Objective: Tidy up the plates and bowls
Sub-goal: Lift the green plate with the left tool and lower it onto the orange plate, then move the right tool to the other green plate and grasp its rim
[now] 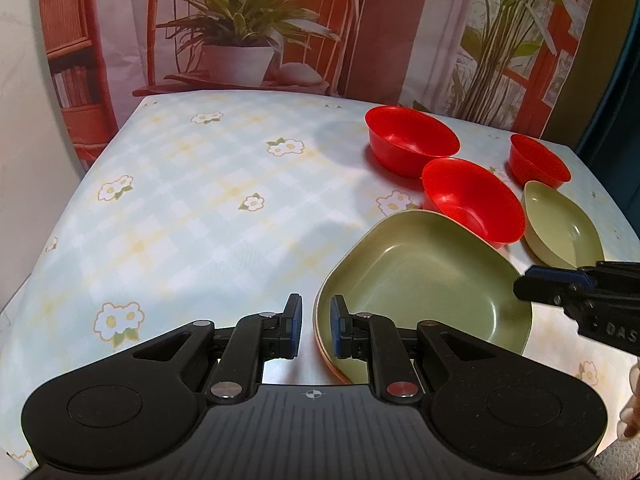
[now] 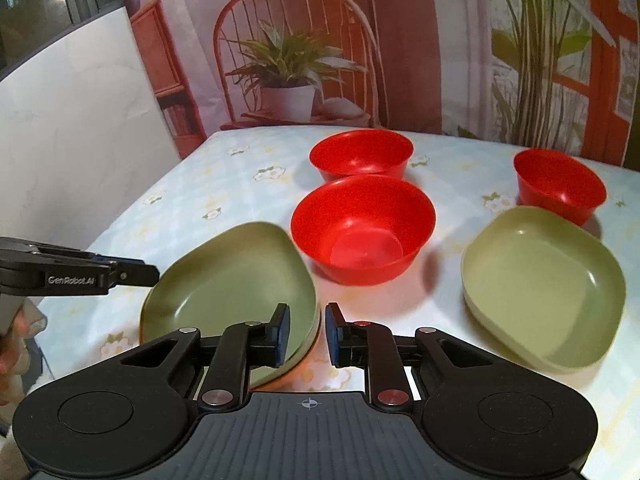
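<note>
A green plate [image 1: 424, 276] lies stacked on an orange plate [image 1: 340, 372] at the near right of the table. My left gripper [image 1: 316, 330] is open, its jaws standing either side of the stack's left rim. My right gripper [image 2: 306, 334] is open around the same stack's [image 2: 236, 280] right rim; the orange plate [image 2: 296, 372] shows under it. Three red bowls [image 2: 362, 230] [image 2: 362, 156] [image 2: 560, 186] stand behind. A second green plate [image 2: 544, 286] lies at the right, also in the left wrist view [image 1: 560, 230].
The table has a pale checked cloth with flowers [image 1: 200, 200]. A printed backdrop with a chair and plants [image 1: 248, 40] hangs behind the far edge. A white wall [image 2: 80, 140] runs along the left. The other gripper shows in each view [image 1: 580, 300] [image 2: 80, 272].
</note>
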Motion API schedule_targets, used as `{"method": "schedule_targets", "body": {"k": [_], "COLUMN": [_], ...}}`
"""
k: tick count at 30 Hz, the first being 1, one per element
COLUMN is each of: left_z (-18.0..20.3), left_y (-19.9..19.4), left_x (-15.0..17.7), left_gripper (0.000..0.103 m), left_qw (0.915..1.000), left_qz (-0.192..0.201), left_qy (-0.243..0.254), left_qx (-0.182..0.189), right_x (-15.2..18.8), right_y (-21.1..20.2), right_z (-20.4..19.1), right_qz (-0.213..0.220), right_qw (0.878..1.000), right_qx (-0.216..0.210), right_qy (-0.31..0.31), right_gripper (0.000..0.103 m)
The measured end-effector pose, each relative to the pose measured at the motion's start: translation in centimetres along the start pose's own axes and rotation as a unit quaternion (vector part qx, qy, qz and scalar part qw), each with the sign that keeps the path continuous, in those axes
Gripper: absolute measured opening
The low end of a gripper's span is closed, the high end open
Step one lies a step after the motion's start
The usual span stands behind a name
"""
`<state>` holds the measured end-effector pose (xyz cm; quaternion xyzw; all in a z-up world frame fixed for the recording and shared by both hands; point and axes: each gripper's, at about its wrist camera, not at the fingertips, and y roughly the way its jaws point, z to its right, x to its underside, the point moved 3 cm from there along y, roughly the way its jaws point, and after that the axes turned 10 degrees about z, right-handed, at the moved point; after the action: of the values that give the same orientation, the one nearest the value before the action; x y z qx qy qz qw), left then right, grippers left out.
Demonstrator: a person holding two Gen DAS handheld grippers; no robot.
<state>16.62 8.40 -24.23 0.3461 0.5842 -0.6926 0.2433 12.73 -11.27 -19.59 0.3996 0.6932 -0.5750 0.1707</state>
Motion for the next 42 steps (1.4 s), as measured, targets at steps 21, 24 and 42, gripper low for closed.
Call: {"method": "schedule_targets", "body": {"k": [21,24,42], "left_z": [-0.4,-0.4,6.0], "left_y": [0.3,0.1,-0.3], "left_x": [0.4,0.4,-3.4], "left_gripper": [0.016,0.016,0.016], "left_qw": [0.9999,0.9999,0.9977], "left_qz": [-0.006,-0.003,0.055], "left_qy": [-0.009,-0.01,0.004], "left_qx": [-0.001,-0.003,0.039], "right_x": [0.9,0.7,0.8], "right_y": [1.0,0.3,-3.9], "right_z": [0.6,0.7,10.5], "right_qz": [-0.008,0.009,0.107], "right_qw": [1.0,1.0,0.985], "right_qx": [-0.003,0.004,0.129], "right_qy": [0.019,0.012,0.042], "right_gripper": [0.005,0.007,0.017]}}
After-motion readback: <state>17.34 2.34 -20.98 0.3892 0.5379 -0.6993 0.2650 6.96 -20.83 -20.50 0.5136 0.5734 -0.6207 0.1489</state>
